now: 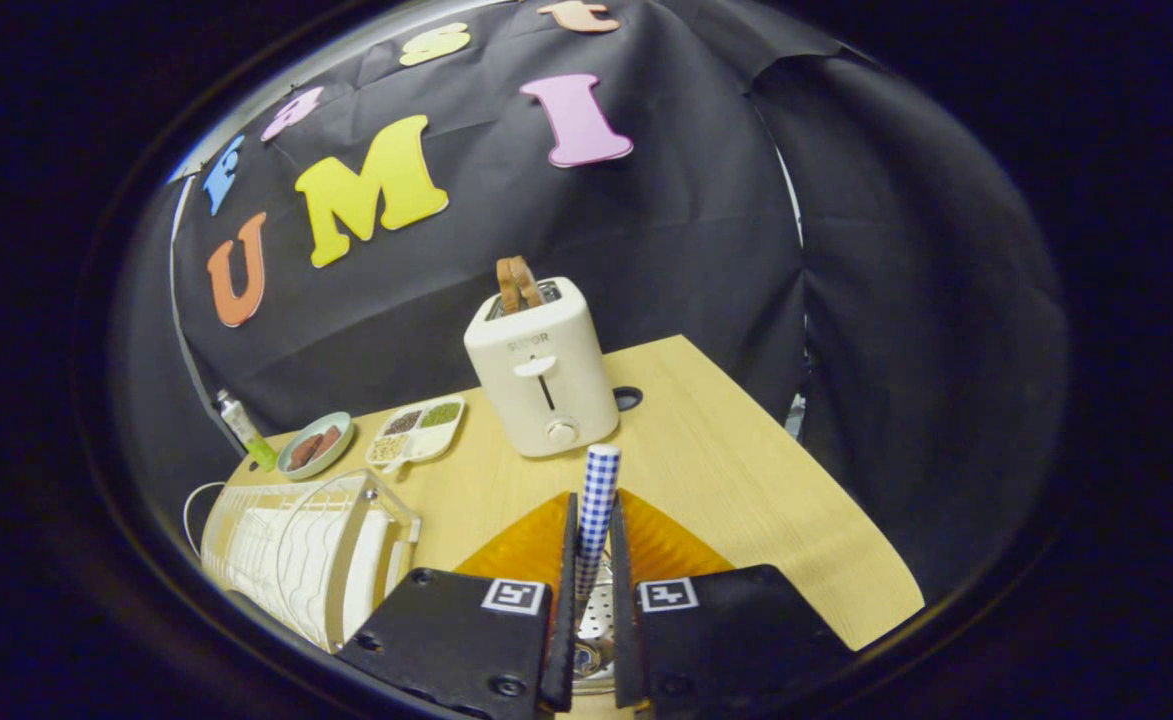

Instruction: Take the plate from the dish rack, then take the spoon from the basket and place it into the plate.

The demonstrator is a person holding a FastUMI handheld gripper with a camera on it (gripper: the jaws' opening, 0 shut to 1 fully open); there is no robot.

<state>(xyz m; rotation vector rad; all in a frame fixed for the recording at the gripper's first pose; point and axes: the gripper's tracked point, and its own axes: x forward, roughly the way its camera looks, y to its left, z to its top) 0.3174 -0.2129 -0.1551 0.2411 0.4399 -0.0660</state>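
My gripper (pixel 593 530) is shut on the blue-and-white checked handle of the spoon (pixel 599 485), which stands upright between the fingers and pokes out past their tips. Low between the fingers I see the perforated metal basket (pixel 596 620) that the spoon's lower end reaches into; the bowl of the spoon is hidden. An amber plate (pixel 521 548) lies flat on the wooden table just ahead of and under the fingers, showing on both sides of them. The white wire dish rack (pixel 296 555) stands to the left of the fingers.
A cream toaster (pixel 541 370) with a slice of toast stands beyond the plate. Further left sit a divided snack tray (pixel 416 432), a small green dish (pixel 316 445) with brown pieces and a small bottle (pixel 244 428). The table edge (pixel 886 590) runs to the right.
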